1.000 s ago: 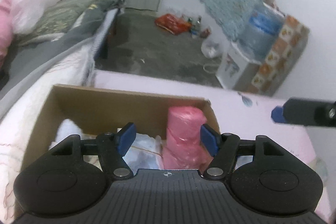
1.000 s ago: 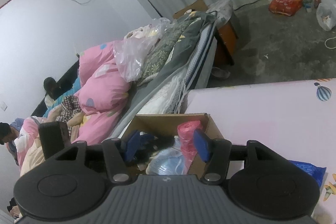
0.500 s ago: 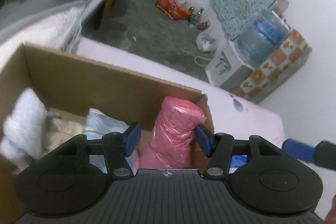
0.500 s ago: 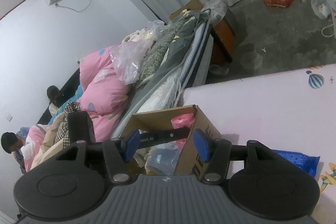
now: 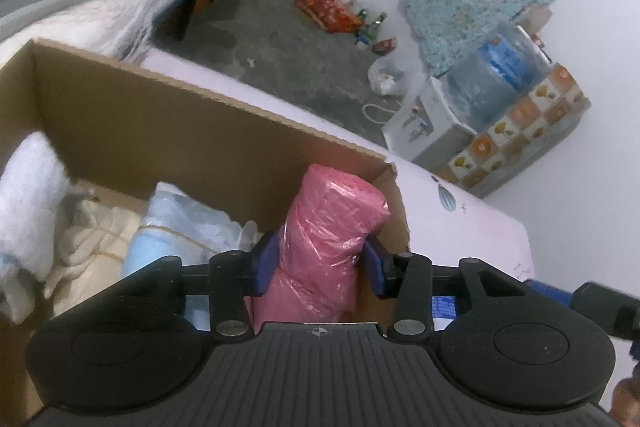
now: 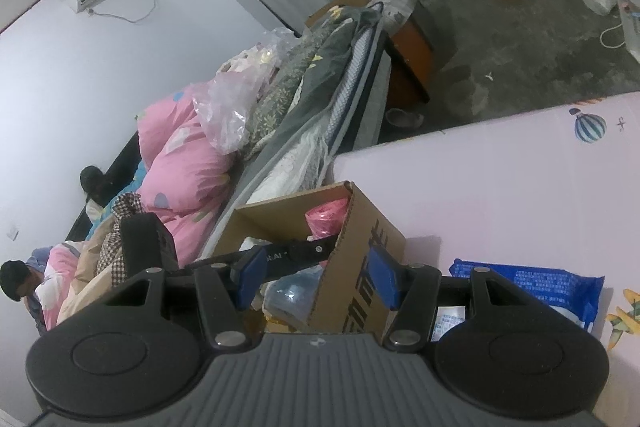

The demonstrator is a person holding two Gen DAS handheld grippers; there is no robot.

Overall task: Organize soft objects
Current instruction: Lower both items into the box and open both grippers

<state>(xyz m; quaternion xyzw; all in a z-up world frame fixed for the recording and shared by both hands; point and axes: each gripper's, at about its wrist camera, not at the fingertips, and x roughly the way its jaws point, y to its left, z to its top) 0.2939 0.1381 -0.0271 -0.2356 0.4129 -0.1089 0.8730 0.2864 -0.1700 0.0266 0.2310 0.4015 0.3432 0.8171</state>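
Bedroom, pink mat (image 6: 500,187) beside bed: cardboard box (image 5: 180,131) holds soft bundles.
Left gripper (image 5: 320,263) closing around upright pink plastic-wrapped roll (image 5: 324,239) in box's right corner, pads touching; right gripper (image 6: 314,277) half-open, empty.

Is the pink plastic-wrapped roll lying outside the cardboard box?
No, the pink plastic-wrapped roll stands inside the cardboard box, in its right corner beside a light blue bundle.

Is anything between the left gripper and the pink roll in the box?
Nothing visible. The pink plastic-wrapped roll stands in the cardboard box corner, already between the left gripper fingers, whose jaws are closing on it. The light blue bundle lies beside it, outside the fingers.
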